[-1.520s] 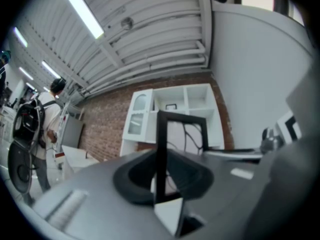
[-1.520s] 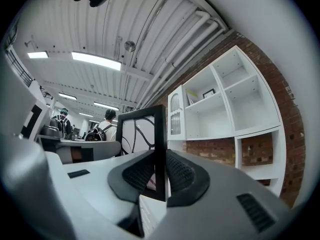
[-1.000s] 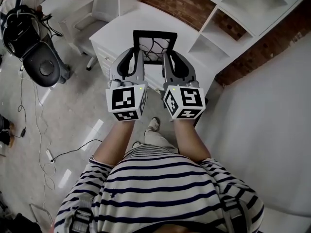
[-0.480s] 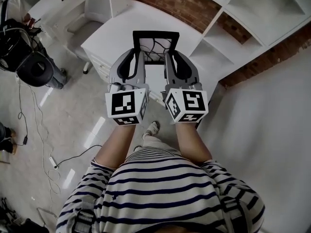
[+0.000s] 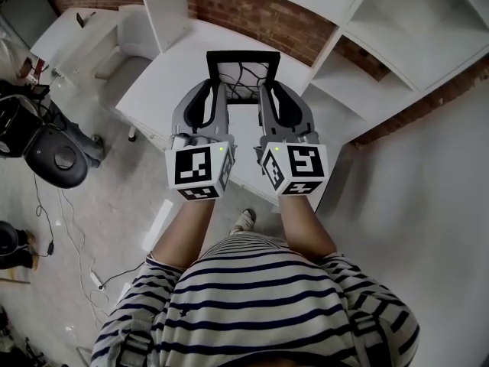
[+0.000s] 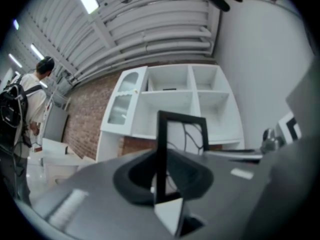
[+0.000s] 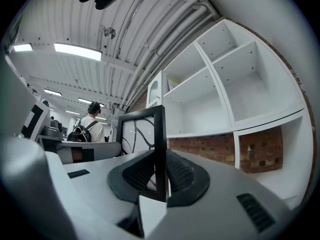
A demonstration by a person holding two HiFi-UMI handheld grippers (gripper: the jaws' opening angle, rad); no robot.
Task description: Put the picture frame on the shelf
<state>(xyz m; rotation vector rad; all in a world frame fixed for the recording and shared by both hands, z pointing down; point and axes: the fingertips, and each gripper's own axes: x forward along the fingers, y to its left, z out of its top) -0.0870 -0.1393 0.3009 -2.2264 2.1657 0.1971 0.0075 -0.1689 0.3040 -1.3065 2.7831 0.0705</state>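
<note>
Left gripper point(image 5: 218, 89) and right gripper point(image 5: 267, 90) each clamp a side rail of the black rectangular picture frame point(image 5: 243, 75), held upright above the white desk point(image 5: 172, 71), near white cubby shelves point(image 5: 397, 21) on a red-brick wall point(image 5: 252, 14).

In the head view the lower half of the picture frame point(image 5: 243, 73) is covered by the left gripper point(image 5: 217, 90) and the right gripper point(image 5: 264, 90). The shelf point(image 5: 397, 21) runs out past the top and right edges, and the striped shirt point(image 5: 252, 297) is cut by the bottom edge. Only part of a shoe point(image 5: 243, 220) shows between the forearms. In the left gripper view the near jaw surfaces are blurred, the frame's bottom edge sinks out of sight between them, and a bystander point(image 6: 25, 96) at far left is clipped by the dark lens rim
</note>
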